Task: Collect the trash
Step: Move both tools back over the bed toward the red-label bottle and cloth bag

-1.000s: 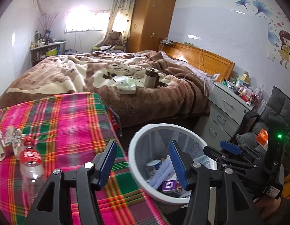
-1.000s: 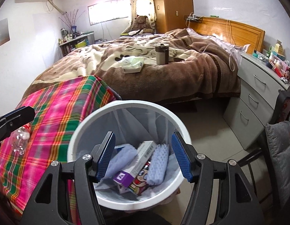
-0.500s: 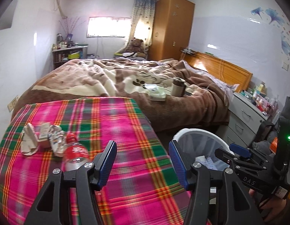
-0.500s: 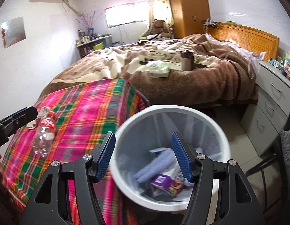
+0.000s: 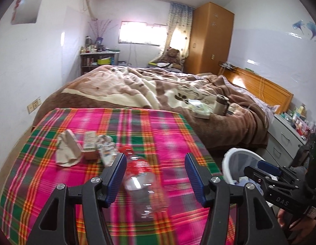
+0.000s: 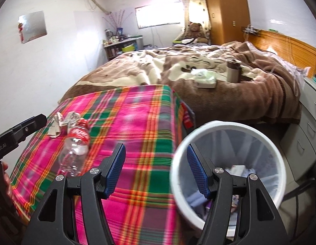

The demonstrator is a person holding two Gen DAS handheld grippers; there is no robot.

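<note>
A table with a bright pink, green and orange checked cloth (image 5: pixel 137 126) stands at the foot of a big bed with a brown and cream blanket (image 5: pixel 149 87). Everything here is told from that table.

On the cloth lies an empty clear plastic bottle (image 5: pixel 141 185) with a red cap and a red label, on its side. Just past the bottle, toward the left edge of the table, sits a small heap of trash: a crumpled whitish paper (image 5: pixel 68 151), a little brown box (image 5: pixel 90 146) and a scrunched wrapper (image 5: pixel 105 147). The three bits touch or nearly touch each other, and the wrapper is right beside the bottle's cap.

The left gripper (image 5: pixel 154 175) hangs over the table with its blue pads spread apart. Its jaws have just been opening a bit more. The bottle shows in the gap between them, but the pads do not press on it. It is blurry there, so I cannot tell how near the pads are to the bottle.

Off the right side of the table, down on the floor, stands a white trash bin (image 6: pixel 278 159) with a clear bag in it. Some trash already lies at its bottom. The right gripper (image 6: pixel 155 171) hangs above the table's right edge and the bin's rim. Its blue pads are spread apart too, and nothing is pinched between them.
</note>
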